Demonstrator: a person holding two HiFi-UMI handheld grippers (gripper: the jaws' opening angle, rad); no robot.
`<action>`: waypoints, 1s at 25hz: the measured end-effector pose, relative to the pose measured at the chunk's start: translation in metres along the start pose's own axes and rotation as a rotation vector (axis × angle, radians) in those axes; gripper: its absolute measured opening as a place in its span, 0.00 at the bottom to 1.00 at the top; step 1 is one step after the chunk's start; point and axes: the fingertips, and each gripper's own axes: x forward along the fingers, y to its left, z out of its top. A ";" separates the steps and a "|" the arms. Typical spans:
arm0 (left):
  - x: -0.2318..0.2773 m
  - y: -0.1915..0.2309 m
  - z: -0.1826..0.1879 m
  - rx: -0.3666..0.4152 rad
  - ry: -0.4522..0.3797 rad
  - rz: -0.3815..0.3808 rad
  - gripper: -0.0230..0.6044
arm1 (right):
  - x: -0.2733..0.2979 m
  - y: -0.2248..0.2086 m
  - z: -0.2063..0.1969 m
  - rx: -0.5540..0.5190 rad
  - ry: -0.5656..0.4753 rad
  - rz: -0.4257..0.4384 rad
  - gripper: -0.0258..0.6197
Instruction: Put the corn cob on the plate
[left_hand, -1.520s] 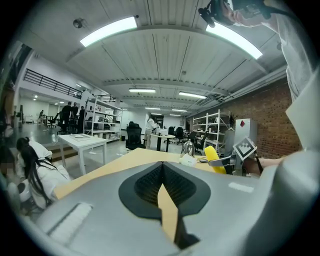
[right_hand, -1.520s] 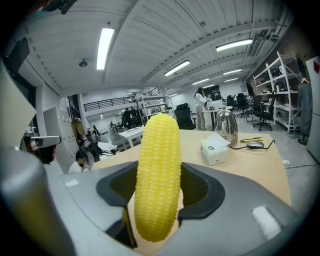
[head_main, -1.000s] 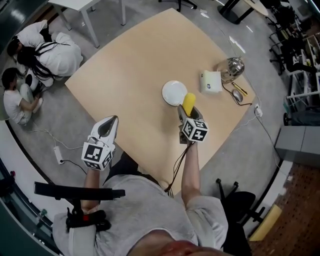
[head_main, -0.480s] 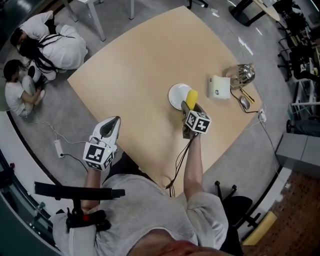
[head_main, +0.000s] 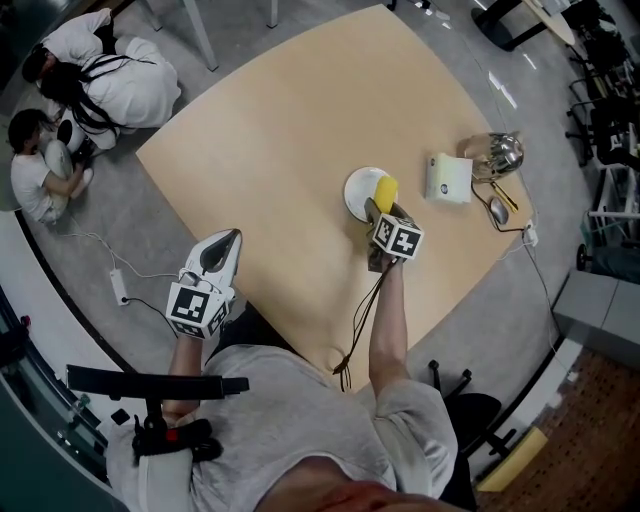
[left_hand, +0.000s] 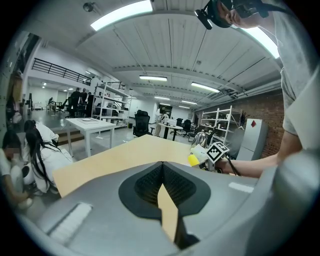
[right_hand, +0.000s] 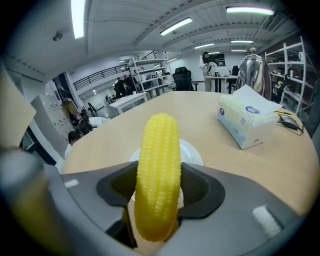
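A yellow corn cob (right_hand: 159, 175) stands clamped between the jaws of my right gripper (right_hand: 159, 192), which is shut on it. In the head view the corn cob (head_main: 385, 193) hangs over the near right edge of the small white plate (head_main: 360, 190), with the right gripper (head_main: 383, 212) just behind it. The plate (right_hand: 192, 150) shows behind the cob in the right gripper view. My left gripper (head_main: 222, 242) is shut and empty, held off the table's near left edge; its closed jaws meet at the left gripper (left_hand: 162, 187).
A white tissue box (head_main: 447, 178) lies right of the plate, with a metal kettle (head_main: 498, 152) and a computer mouse (head_main: 497, 209) beyond it near the table's right corner. People sit on the floor (head_main: 75, 90) at far left. A cable (head_main: 355, 315) trails from my right gripper.
My right gripper has carried the corn cob forward, from short of the plate to over its near right edge. The left gripper has stayed put.
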 end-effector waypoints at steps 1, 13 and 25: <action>0.000 0.000 0.000 -0.001 0.002 0.000 0.07 | 0.002 0.000 -0.001 0.005 0.009 0.002 0.43; -0.001 0.003 -0.001 -0.013 0.006 0.015 0.07 | 0.013 -0.006 -0.006 0.015 0.079 -0.032 0.43; -0.003 0.006 -0.002 -0.014 0.003 0.024 0.07 | 0.022 -0.008 -0.007 0.000 0.110 -0.058 0.44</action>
